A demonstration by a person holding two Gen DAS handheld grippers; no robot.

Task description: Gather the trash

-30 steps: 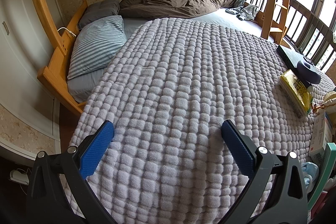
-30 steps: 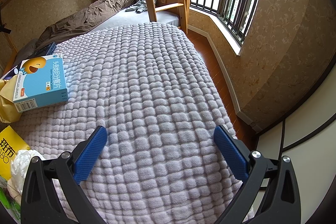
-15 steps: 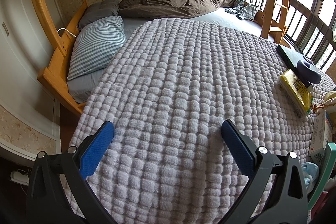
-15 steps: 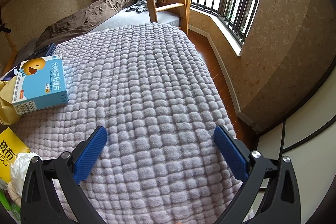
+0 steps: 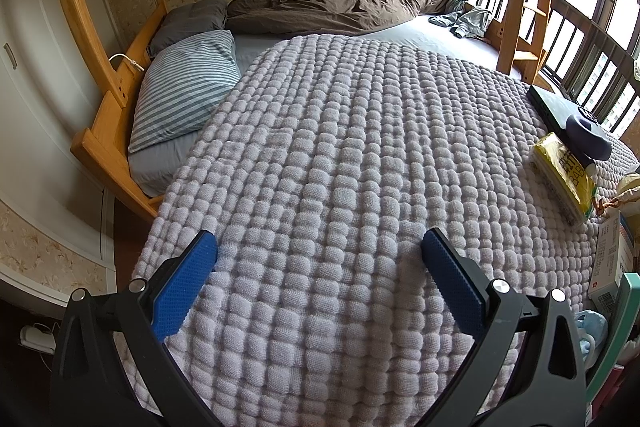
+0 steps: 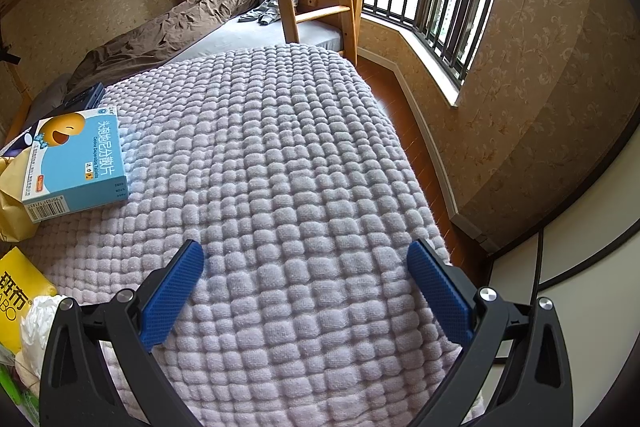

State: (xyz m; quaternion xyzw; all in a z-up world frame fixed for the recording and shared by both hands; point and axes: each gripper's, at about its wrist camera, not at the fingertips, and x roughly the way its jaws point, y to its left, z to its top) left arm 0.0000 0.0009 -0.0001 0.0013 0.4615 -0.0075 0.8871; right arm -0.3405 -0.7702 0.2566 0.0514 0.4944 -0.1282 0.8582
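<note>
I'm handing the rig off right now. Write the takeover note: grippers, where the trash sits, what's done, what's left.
Left gripper: open, empty, above the lilac waffle-textured blanket.
Right gripper: open, empty, above the same blanket.
Trash lies between the two grippers: blue cardboard medicine box resting on a tan paper bag; yellow plastic tissue pack, with a dark blue round object and a black flat box behind it; crumpled white tissue near the right gripper.
Done: nothing gripped, as far as these views show.
Left: pick up every piece. No bin is clearly identifiable.
</note>
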